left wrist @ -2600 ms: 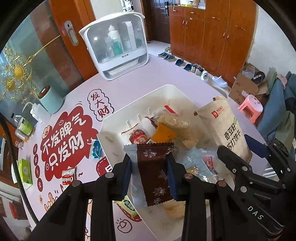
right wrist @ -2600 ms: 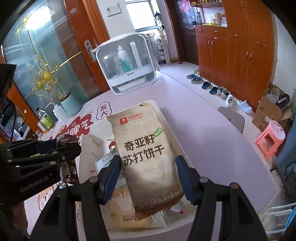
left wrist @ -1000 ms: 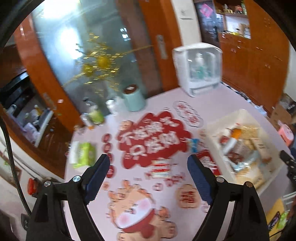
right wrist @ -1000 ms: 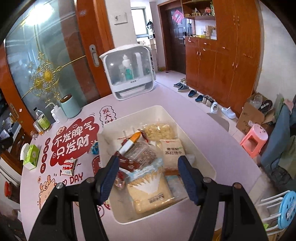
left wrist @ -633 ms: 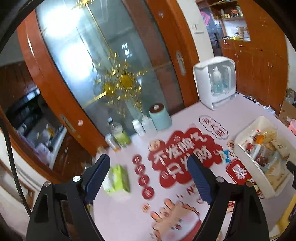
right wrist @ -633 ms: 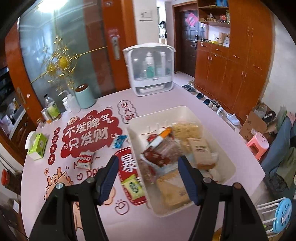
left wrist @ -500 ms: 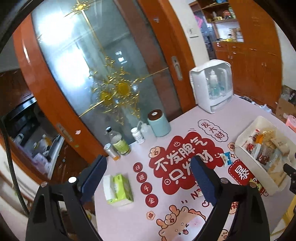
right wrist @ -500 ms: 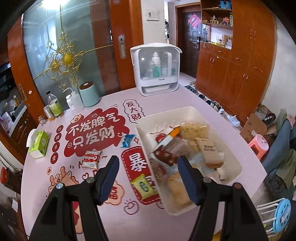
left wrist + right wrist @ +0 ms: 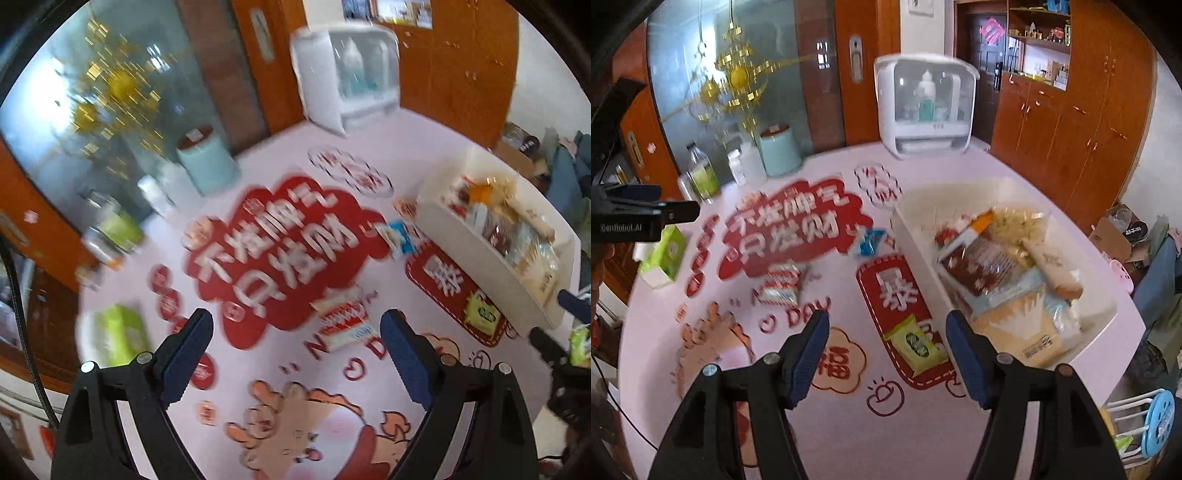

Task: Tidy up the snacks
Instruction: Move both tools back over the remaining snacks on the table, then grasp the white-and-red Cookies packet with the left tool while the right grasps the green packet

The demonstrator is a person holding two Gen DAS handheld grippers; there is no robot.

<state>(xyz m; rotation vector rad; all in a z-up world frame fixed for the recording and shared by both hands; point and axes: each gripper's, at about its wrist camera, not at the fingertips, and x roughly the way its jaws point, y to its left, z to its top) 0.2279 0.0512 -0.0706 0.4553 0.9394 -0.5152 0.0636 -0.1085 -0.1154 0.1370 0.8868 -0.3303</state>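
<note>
Loose snacks are being collected into the bin, which is already being filled with many packets at the table's right side. Three are still being left out on the mat: a red-white pack near the middle, a blue pack just beside the bin's left wall, and a green pack lying by the bin's near corner.

The next pickup step is judged to be in hand. The left gripper is being held wide open and empty, with the red-white pack framed between its fingers but not touched. The right gripper is likewise being held open, nothing gripped, with the green pack lying just by its right finger.

Next, each gripper is to be lowered over its pack and closed on the flat wrapper edge. The left view is being blurred, so contact there cannot be fully ruled out.
</note>
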